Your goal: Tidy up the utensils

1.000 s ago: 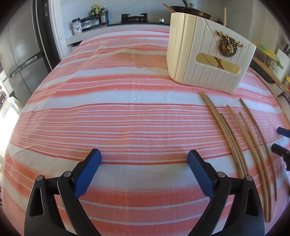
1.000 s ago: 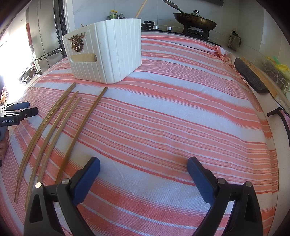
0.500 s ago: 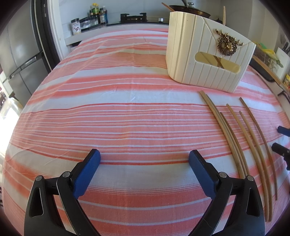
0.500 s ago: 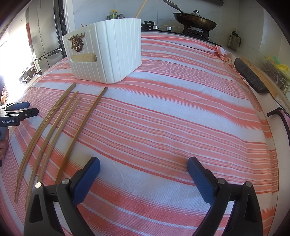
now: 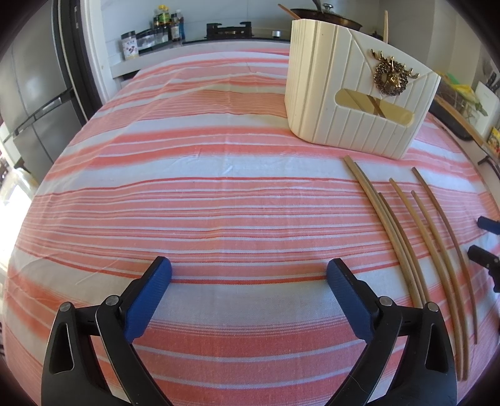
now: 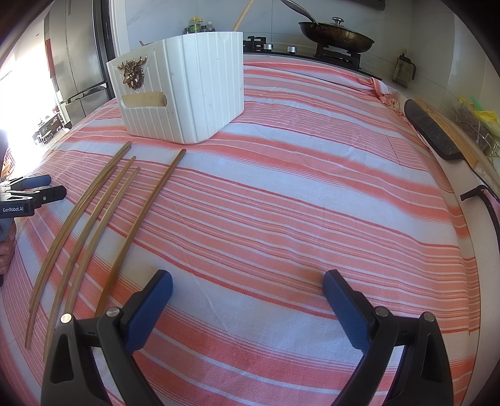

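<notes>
Several long bamboo chopsticks (image 5: 418, 237) lie side by side on the striped tablecloth, right of my left gripper (image 5: 250, 271). A cream ribbed holder box (image 5: 353, 93) with a gold deer emblem stands upright behind them. My left gripper is open and holds nothing. In the right wrist view the same chopsticks (image 6: 93, 215) lie to the left, the nearest one (image 6: 140, 225) running down beside the left finger of my right gripper (image 6: 247, 281), which is open and holds nothing. The box (image 6: 184, 90) stands at the far left there.
The red-and-white striped cloth (image 6: 297, 193) covers the whole table. A stove with a lidded pan (image 6: 337, 34) sits behind it. A dark board (image 6: 431, 131) lies along the right edge. Bottles and jars (image 5: 156, 28) stand on the back counter, a fridge (image 5: 34, 103) at left.
The left gripper has shifted slightly; the box and chopsticks sit a touch lower and nearer in its view. The right wrist view is unchanged.
</notes>
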`<state>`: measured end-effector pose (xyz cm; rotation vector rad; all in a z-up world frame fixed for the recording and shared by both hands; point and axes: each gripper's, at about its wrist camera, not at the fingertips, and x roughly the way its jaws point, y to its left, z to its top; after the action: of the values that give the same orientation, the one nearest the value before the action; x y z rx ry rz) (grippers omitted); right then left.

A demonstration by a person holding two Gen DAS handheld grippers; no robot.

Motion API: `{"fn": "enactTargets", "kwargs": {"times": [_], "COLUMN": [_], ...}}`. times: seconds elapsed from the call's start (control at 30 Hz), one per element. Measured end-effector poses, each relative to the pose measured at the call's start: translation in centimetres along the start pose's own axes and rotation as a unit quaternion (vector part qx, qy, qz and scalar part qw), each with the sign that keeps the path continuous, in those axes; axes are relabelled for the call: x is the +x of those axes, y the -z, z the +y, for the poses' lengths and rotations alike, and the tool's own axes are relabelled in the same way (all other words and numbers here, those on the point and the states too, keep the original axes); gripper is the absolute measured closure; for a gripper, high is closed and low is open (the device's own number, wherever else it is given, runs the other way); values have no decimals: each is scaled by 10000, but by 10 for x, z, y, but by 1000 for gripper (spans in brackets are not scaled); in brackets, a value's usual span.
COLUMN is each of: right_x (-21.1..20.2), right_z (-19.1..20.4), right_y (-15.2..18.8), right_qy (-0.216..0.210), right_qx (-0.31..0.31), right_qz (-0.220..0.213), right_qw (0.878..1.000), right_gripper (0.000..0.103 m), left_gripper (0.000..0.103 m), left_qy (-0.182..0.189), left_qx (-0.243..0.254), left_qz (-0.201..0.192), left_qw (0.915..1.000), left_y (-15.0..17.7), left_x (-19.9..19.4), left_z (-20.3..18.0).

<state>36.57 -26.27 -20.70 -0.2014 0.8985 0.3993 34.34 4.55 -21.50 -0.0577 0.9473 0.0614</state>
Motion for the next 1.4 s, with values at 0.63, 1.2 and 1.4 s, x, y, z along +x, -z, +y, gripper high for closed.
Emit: {"fn": "enactTargets", "kwargs": {"times": [0.63, 1.2, 1.4], "right_x": [0, 0, 0], "right_z": [0, 0, 0], "right_y": [0, 0, 0], "right_qy": [1, 2, 2], "right_qx": [0, -1, -1], "right_qz": [-1, -1, -2], "right_qw": [10000, 10000, 10000], "right_gripper": [4, 4, 4], "left_gripper": [4, 3, 5], "left_qy": [-6, -12, 183], "left_qx": [-5, -7, 6], "left_qz": [2, 4, 34], "left_qw": [10000, 10000, 9998], "left_y": [0, -1, -3], "left_x": [0, 0, -3], "left_z": [-1, -1, 2]}}
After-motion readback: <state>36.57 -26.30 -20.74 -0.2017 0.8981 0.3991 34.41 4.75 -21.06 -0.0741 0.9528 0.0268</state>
